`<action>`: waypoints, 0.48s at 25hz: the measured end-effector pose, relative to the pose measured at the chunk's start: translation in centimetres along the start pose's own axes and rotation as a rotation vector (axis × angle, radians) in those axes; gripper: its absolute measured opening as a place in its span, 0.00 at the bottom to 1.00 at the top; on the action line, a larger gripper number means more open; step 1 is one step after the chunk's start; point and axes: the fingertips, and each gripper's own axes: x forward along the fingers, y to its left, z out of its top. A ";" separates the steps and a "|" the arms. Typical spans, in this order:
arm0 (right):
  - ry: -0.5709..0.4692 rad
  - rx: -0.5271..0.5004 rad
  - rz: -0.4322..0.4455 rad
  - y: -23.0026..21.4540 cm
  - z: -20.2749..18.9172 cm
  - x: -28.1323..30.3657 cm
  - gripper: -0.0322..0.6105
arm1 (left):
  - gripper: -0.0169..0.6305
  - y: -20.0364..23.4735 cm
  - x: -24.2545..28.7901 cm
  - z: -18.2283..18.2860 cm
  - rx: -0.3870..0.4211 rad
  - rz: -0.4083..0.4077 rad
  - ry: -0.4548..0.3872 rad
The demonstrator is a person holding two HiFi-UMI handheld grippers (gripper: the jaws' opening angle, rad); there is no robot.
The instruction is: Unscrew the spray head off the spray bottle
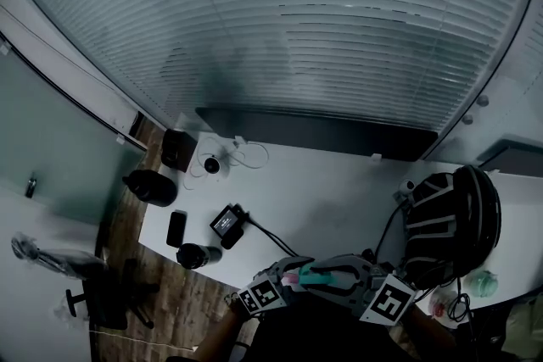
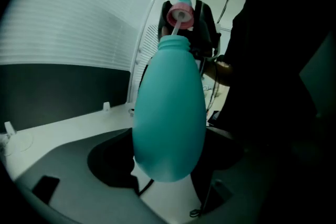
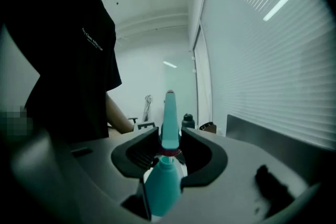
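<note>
A teal spray bottle (image 2: 169, 113) fills the left gripper view, and my left gripper (image 2: 168, 152) is shut on its body. The neck points away from that camera. My right gripper (image 3: 169, 148) is shut on the spray head (image 3: 169, 120) at its pink collar (image 2: 180, 14). The head stands just off the neck, with a short white dip tube (image 2: 175, 28) showing in the gap. In the head view both grippers meet at the bottom edge, the left gripper (image 1: 287, 282) and the right gripper (image 1: 355, 281) on either side of the bottle (image 1: 329, 274).
A white table (image 1: 339, 182) lies beyond the grippers and carries a black helmet (image 1: 454, 220), a dark flask (image 1: 197, 255), a phone (image 1: 176, 227), a small device with a cable (image 1: 226, 222) and a round white gadget (image 1: 212, 165). Window blinds rise behind it. The person's dark shirt is close by.
</note>
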 end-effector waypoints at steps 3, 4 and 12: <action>-0.155 0.096 -0.126 -2.4 2.4 -1.4 0.26 | 0.62 3.0 0.6 -1.4 -0.002 0.141 0.008; -0.204 0.119 -0.182 -3.3 3.2 -2.1 0.26 | 0.62 4.0 0.8 -2.1 -0.002 0.183 0.016; -0.262 0.158 -0.453 -9.3 2.0 -8.2 0.26 | 0.62 12.9 2.8 -5.0 -0.055 0.488 -0.043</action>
